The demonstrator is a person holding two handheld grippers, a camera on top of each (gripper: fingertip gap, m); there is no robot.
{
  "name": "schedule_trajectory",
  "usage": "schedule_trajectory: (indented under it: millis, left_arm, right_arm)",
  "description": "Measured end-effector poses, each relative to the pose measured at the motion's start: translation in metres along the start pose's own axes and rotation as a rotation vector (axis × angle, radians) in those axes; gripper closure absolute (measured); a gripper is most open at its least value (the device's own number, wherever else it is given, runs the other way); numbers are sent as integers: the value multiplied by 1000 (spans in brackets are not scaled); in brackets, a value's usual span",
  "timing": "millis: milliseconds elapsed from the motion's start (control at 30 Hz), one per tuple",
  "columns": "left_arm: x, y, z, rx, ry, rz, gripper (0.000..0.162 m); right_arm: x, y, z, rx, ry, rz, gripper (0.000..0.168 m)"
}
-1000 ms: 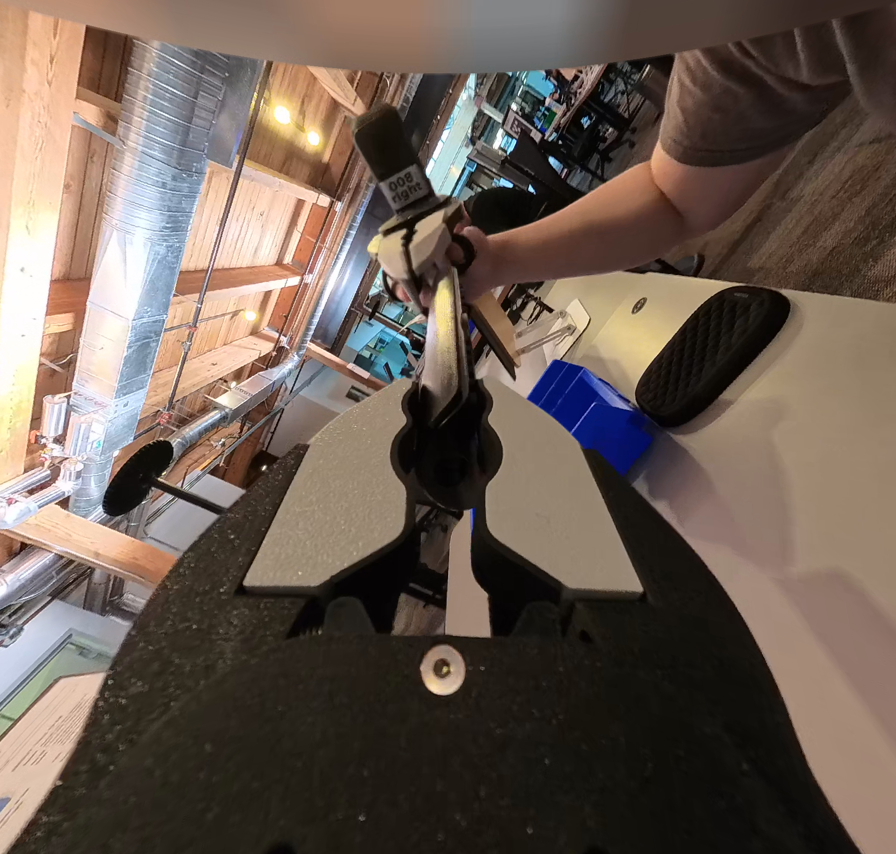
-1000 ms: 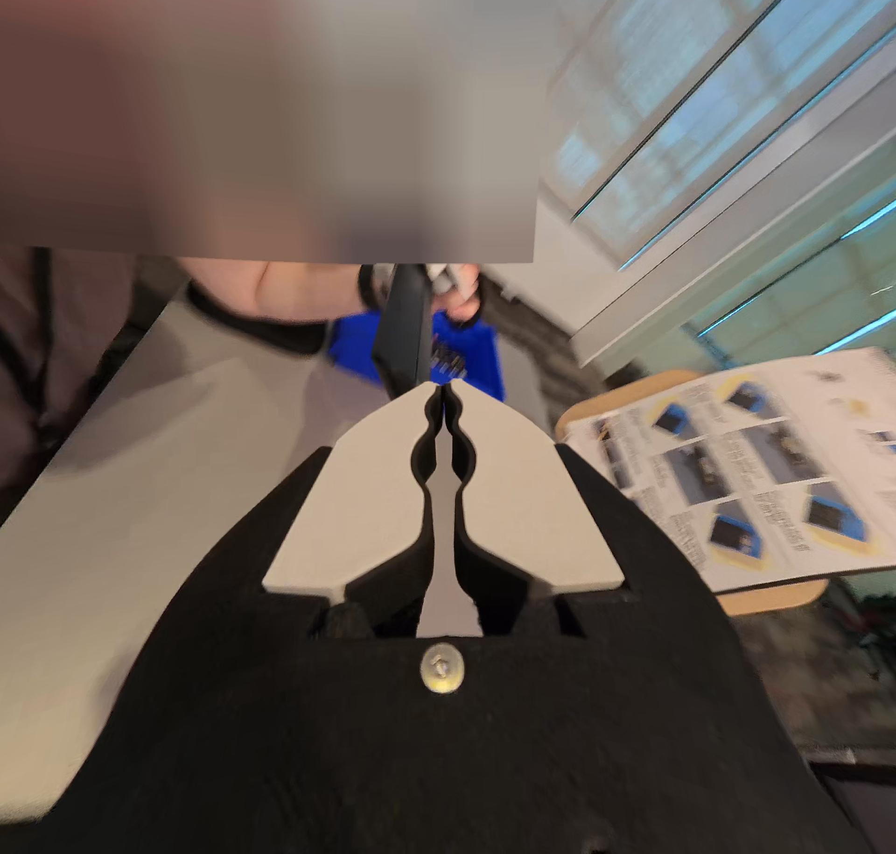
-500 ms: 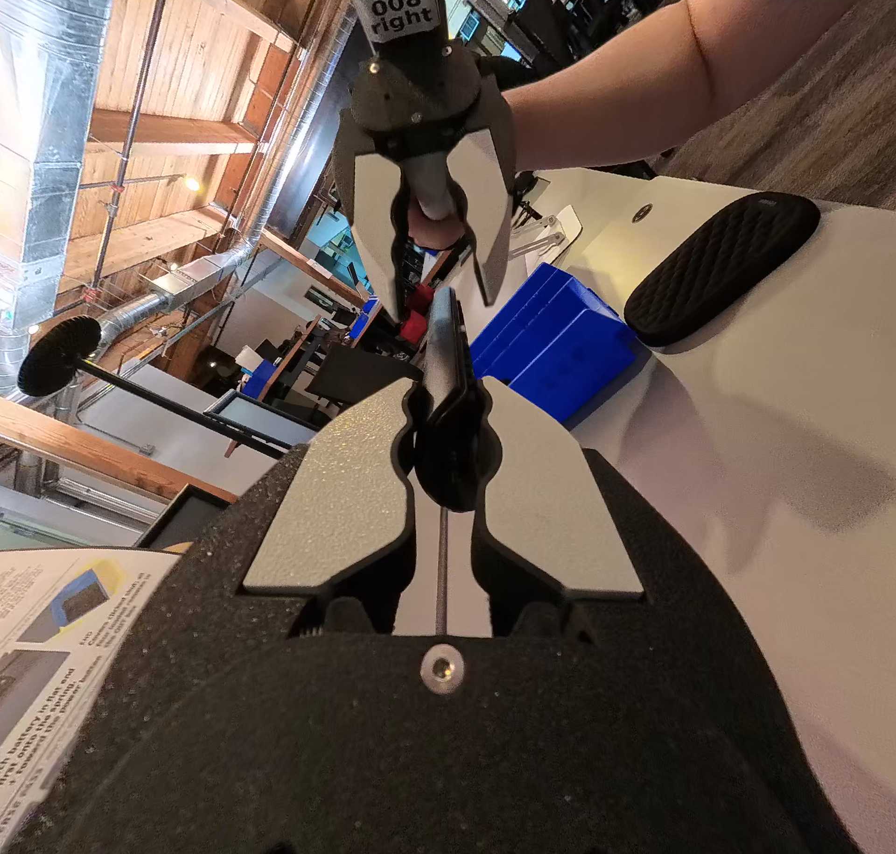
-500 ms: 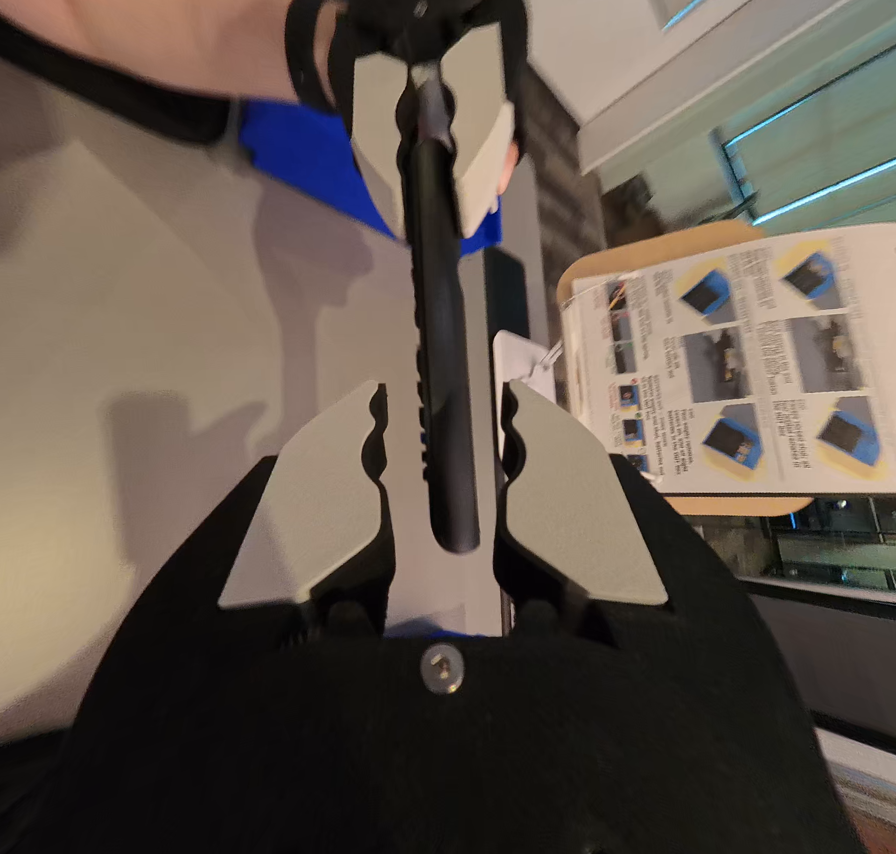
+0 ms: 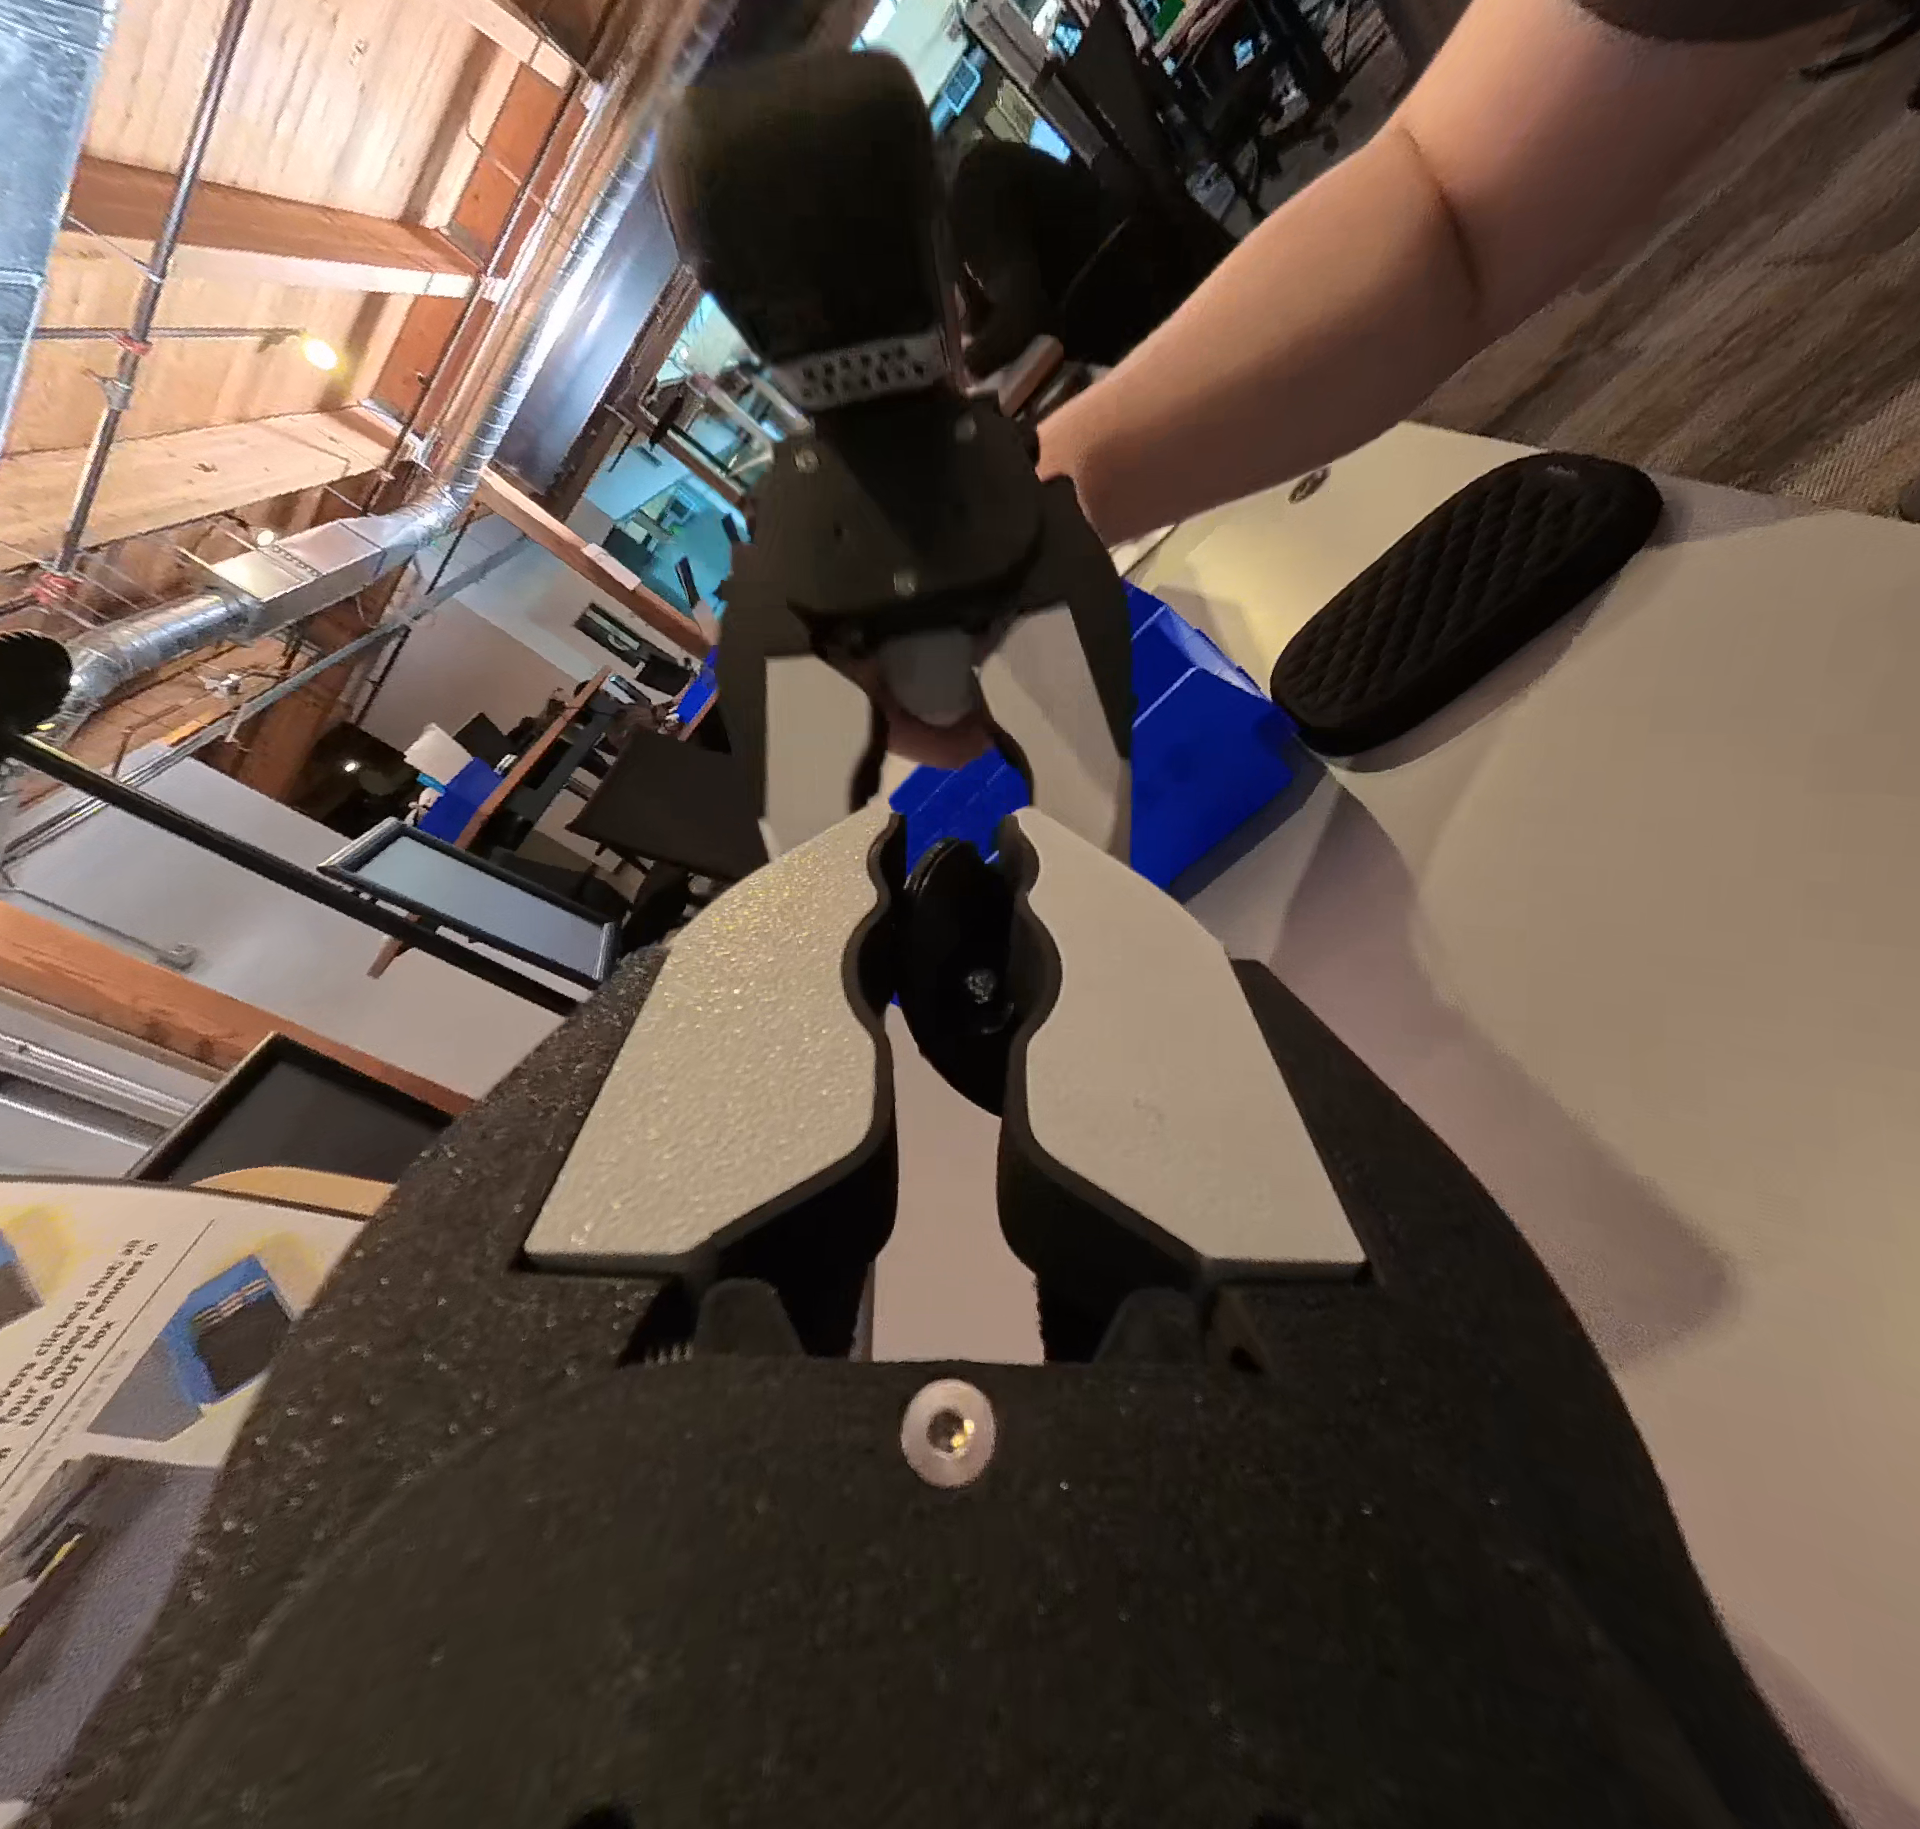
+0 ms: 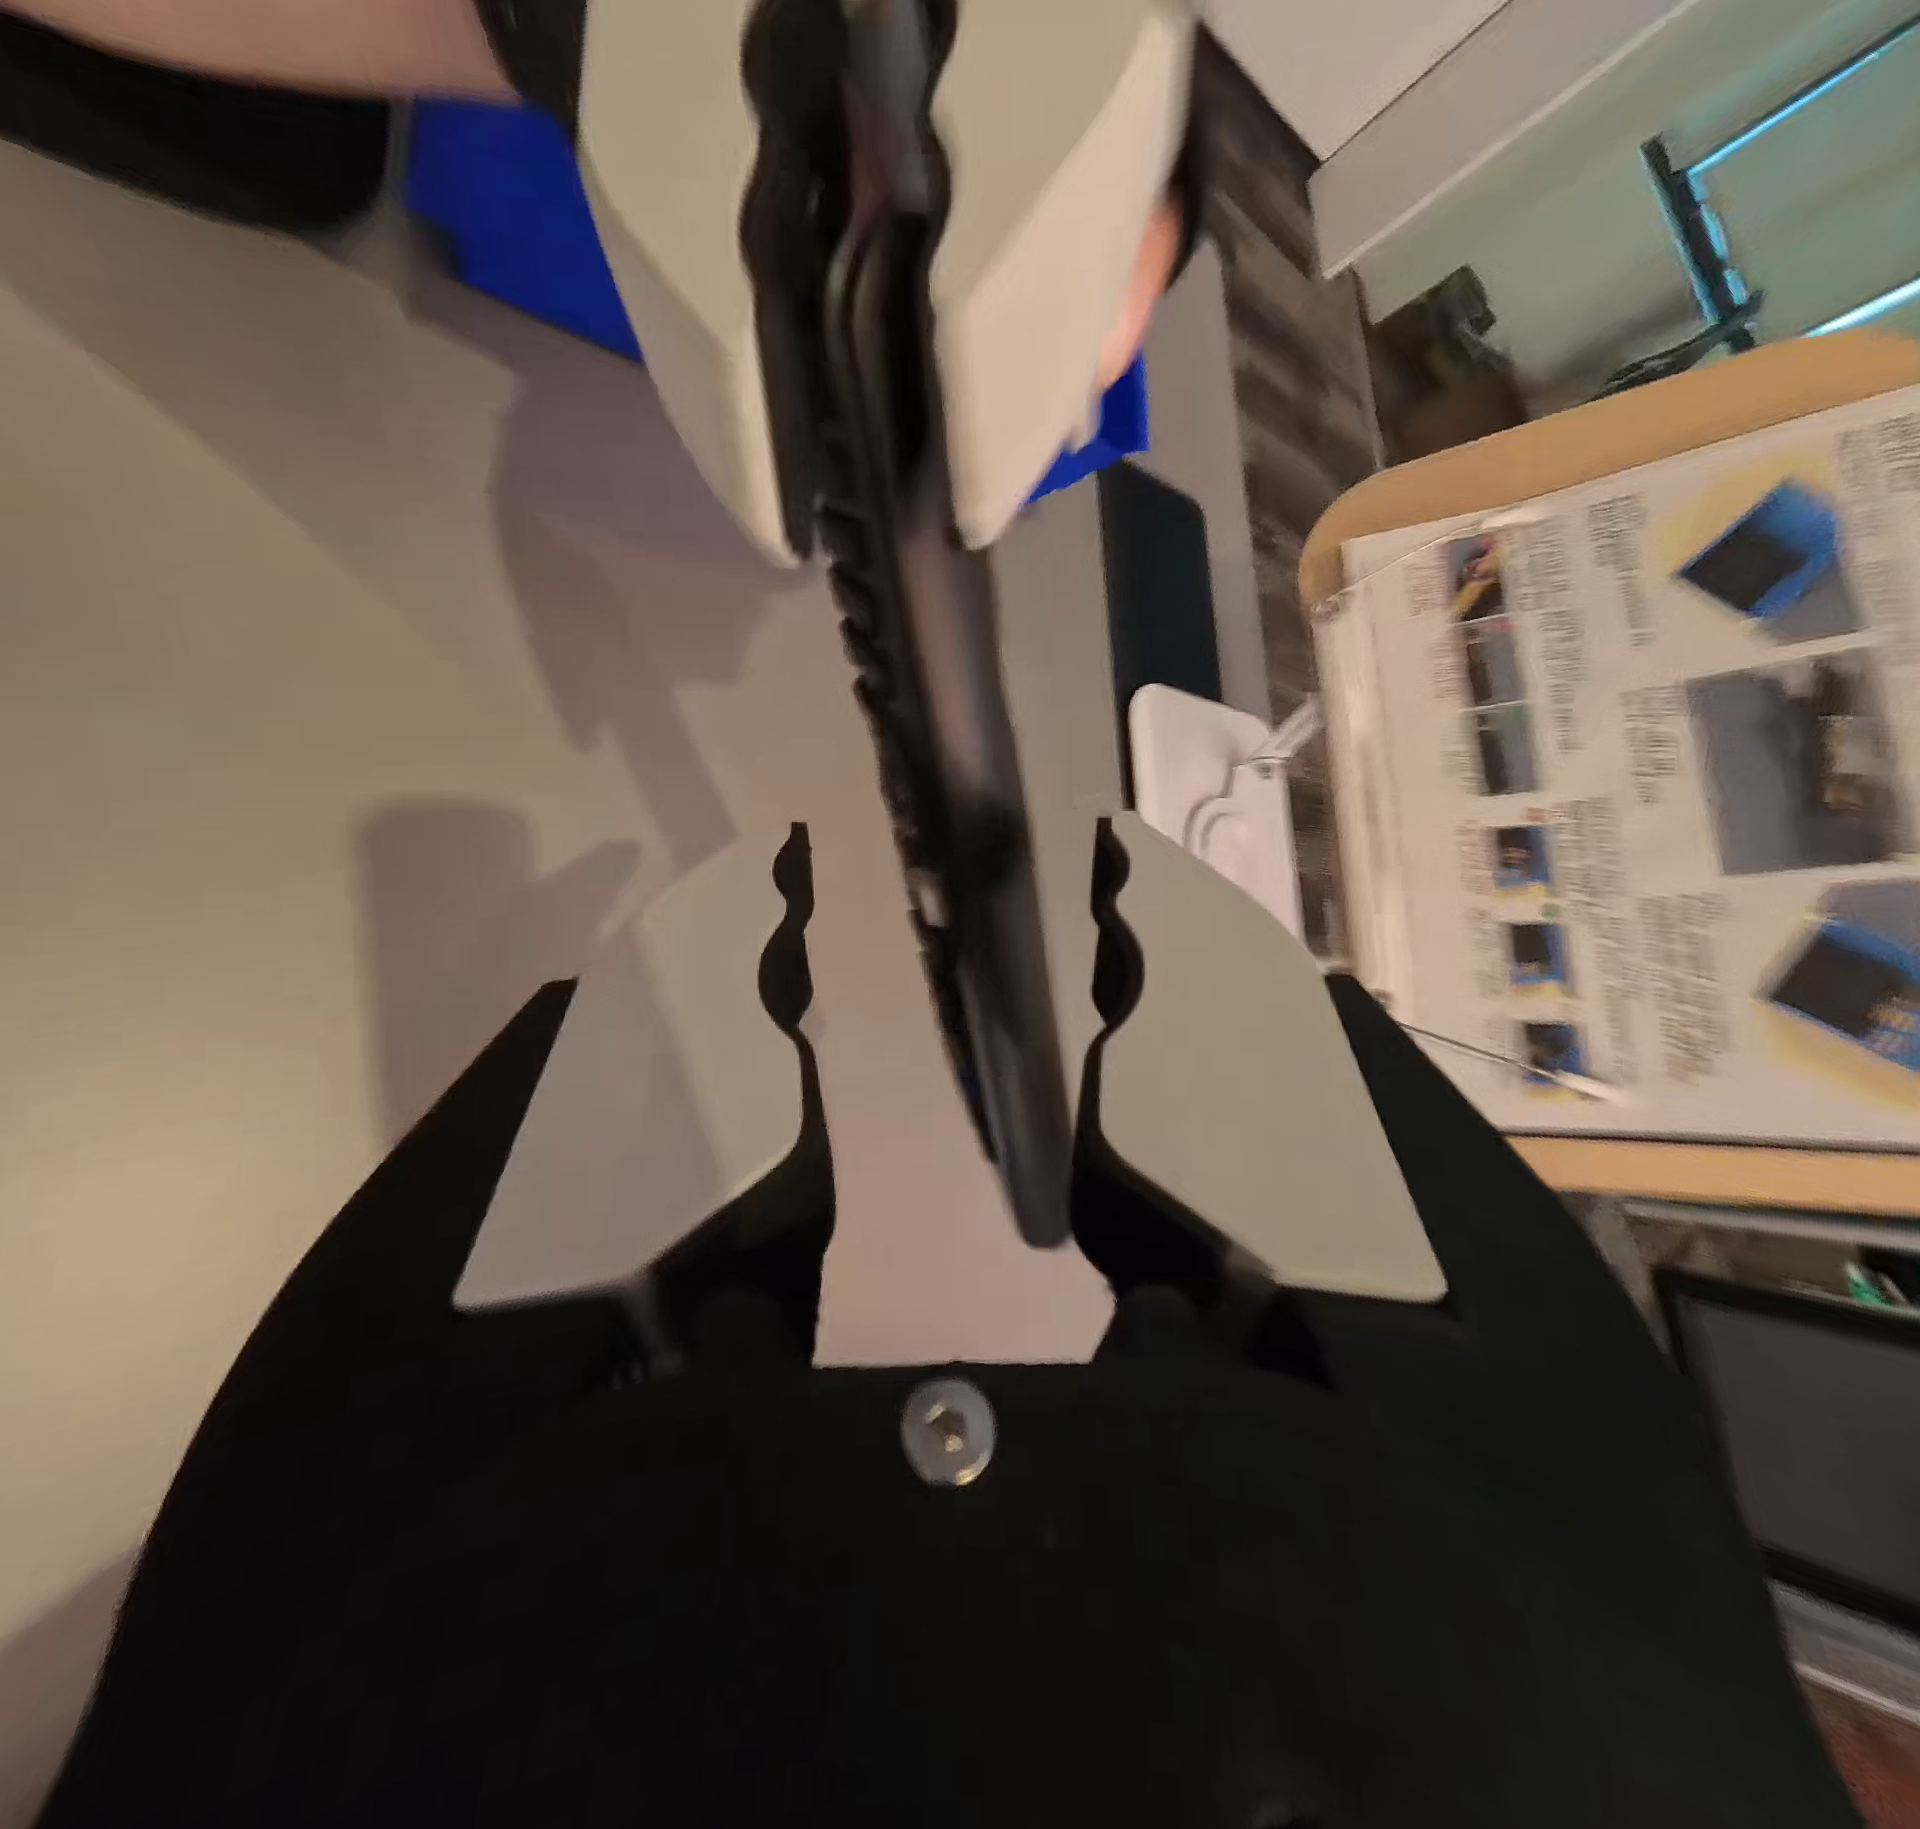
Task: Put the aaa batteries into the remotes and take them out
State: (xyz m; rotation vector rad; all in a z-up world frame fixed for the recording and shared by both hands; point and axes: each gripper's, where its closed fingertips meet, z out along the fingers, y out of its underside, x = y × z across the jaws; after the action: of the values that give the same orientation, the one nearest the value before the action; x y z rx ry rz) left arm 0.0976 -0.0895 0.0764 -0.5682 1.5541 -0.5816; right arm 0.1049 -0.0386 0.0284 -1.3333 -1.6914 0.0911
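Remote pinched by left tool — right tool spread around it — above white table.

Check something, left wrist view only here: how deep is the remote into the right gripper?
Observer: Deep. The remote's free end reaches almost to the base of the right gripper, whose fingers are open around it.
Operator: Centred?
Observer: No, it lies close to the finger on the picture's right, with a clear gap on the other side.
Operator: Button side?
Observer: Buttons face the picture's left; the left gripper clamps the far end.
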Motion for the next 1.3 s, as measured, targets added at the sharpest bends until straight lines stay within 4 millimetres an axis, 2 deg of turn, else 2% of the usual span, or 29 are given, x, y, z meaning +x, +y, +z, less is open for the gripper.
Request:
schedule_trajectory:
  millis: [67,133,300,367,433,533,633,667,733,767,833,867,933,1000,1067,1167,1300]
  left_arm:
    - [3,-2,0,-15,19,3,146]
    - [5,-2,0,-22,43,-13,146]
    - [10,-2,2,-17,78,-32,146]
    - [17,-3,5,-5,124,-66,146]
    - [23,-1,10,-21,153,-74,145]
    - [18,-5,15,7,94,-67,141]
    - [2,-12,10,45,22,-130,138]
    - [-4,-12,5,45,4,-157,138]
    - [-17,-13,-5,34,-44,-189,138]
    - [-21,-13,-10,15,-54,-200,138]
    - [-24,-13,-20,-23,-59,-186,138]
    - [-26,-14,-23,-32,-73,-166,139]
    - [-27,-20,-28,-31,-78,-144,140]
    - [-27,-25,-29,-26,-72,-144,140]
    - [-25,-27,-29,-27,-66,-132,141]
    - [-22,-30,-27,-16,-53,-133,143]
    - [-16,-29,-23,-27,-31,-132,143]
  right_arm:
    - [-2,3,10,50,39,-8,118]
    - [1,2,9,104,88,-18,137]
    - [-7,-7,5,158,90,4,134]
    - [-16,-6,5,132,51,12,141]
    - [-28,0,6,124,-4,100,143]
    - [-43,12,3,142,-61,256,144]
    - [-39,29,-18,149,-18,357,144]
    - [-31,32,-33,161,6,393,144]
    - [0,42,-79,170,75,468,144]
    - [18,55,-106,143,106,506,144]
    - [42,99,-153,34,82,606,143]
    - [49,129,-168,-49,71,620,144]
    - [48,193,-181,-237,66,561,144]
    - [28,250,-177,-453,30,522,144]
    - [4,283,-160,-584,-14,423,143]
    - [-17,313,-132,-677,-51,311,142]
    - [-18,340,-115,-741,-24,234,141]
